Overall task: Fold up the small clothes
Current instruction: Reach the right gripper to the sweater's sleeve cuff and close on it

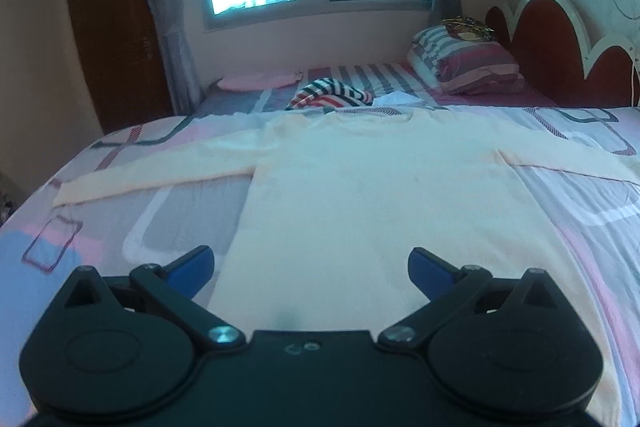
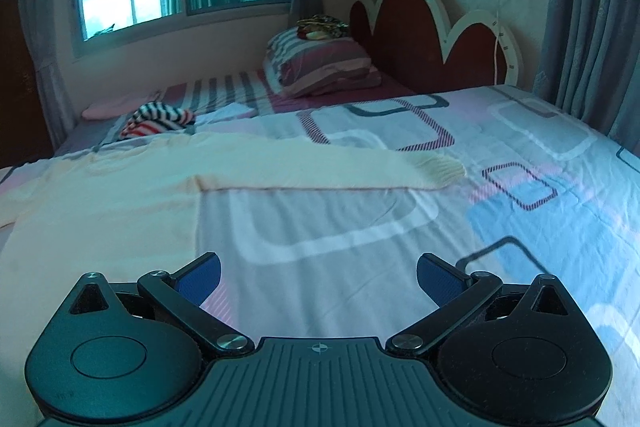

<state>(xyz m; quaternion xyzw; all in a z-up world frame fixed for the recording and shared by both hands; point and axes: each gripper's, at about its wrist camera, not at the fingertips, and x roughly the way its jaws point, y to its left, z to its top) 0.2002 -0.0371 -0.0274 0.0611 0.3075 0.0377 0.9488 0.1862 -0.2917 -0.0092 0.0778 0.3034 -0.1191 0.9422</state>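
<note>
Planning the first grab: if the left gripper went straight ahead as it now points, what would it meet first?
Most likely the cream long-sleeved top lying flat on the bed: the open left gripper points over its hem, up its body. Its height above the cloth is unclear.

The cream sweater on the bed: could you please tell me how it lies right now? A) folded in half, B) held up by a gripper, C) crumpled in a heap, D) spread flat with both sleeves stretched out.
D: the cream sweater lies flat on the bedsheet, sleeves out to both sides, both grippers open and holding nothing.
</note>
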